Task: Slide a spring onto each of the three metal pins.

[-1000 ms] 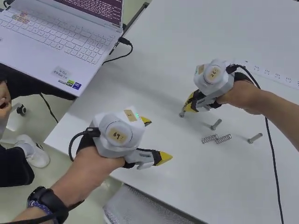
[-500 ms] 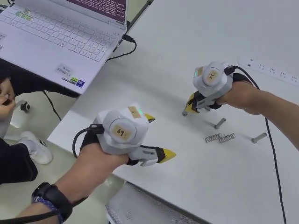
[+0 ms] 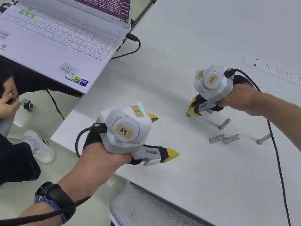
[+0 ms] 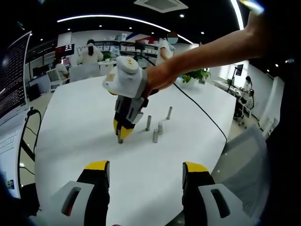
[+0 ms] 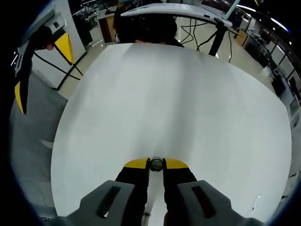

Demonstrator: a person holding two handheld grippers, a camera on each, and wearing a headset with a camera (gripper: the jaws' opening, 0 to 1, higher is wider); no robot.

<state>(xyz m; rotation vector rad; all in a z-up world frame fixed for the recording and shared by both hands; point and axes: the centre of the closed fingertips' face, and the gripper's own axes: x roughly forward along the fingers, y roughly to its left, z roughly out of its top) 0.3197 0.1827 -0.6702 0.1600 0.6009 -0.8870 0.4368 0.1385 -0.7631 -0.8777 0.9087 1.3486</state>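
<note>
Right hand-held gripper (image 3: 192, 112) pinches a pin (image 5: 155, 164) by its tips; it could slip and roll. Left hand-held gripper (image 3: 161, 135) gapes wide, springs (image 3: 225, 138) at 3 o'clock.

— Free room, please.
— Item: bare tabletop (image 3: 188, 37) between the left gripper (image 3: 162, 135), jaws apart, and the right gripper (image 3: 193, 112). The two are well apart, leaving a broad lane. Item: bare stretch beyond the right gripper toward the power strip (image 3: 275, 70).
— And in the way?
— Item: the right gripper itself, tip down at the tabletop, closed on the held pin (image 5: 155, 164). Item: loose pin (image 3: 224, 124), second loose pin (image 3: 263, 139) and springs (image 3: 218, 138), lying flat near it on the right. Item: laptop (image 3: 61, 37) at the far left corner, its cable (image 3: 132, 36) trailing onto the tabletop. Item: mesh chair (image 3: 141, 211) below the near edge.
</note>
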